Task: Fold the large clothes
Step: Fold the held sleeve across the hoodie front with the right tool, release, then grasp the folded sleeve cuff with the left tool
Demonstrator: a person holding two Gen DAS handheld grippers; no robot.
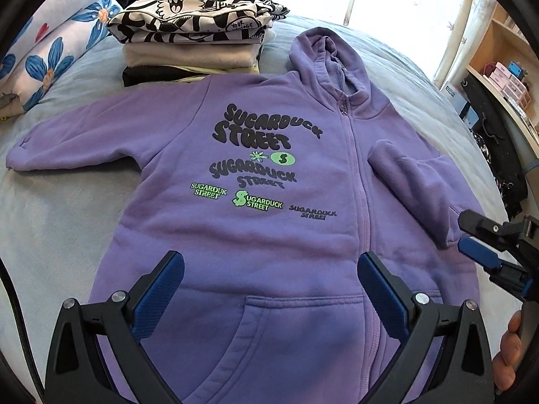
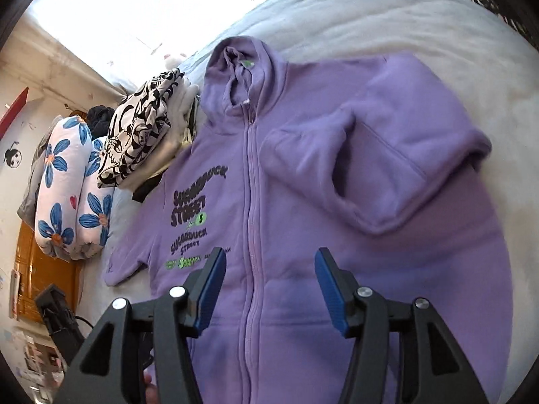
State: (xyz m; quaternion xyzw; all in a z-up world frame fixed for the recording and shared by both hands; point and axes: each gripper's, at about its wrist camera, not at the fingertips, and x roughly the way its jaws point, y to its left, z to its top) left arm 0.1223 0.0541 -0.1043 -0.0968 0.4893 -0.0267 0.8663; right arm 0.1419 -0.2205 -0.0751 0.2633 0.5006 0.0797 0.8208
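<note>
A purple zip hoodie (image 1: 269, 235) with black and green "Sugarduck Street" print lies face up on the bed, hood away from me. One sleeve (image 1: 77, 141) is spread out to the left. The other sleeve (image 1: 414, 188) is folded in over the chest. My left gripper (image 1: 271, 269) is open and empty above the hoodie's pocket. My right gripper (image 2: 269, 266) is open and empty above the zip of the hoodie (image 2: 337, 202). It also shows in the left wrist view (image 1: 471, 235) at the right edge, beside the folded sleeve.
A stack of folded clothes (image 1: 195, 37), topped by a black-and-white print piece, sits beyond the hoodie's left shoulder. Rolled flower-print bedding (image 1: 50, 54) lies at the far left. A light grey-blue bedspread (image 1: 50, 222) covers the bed. Shelves (image 1: 505, 77) stand to the right.
</note>
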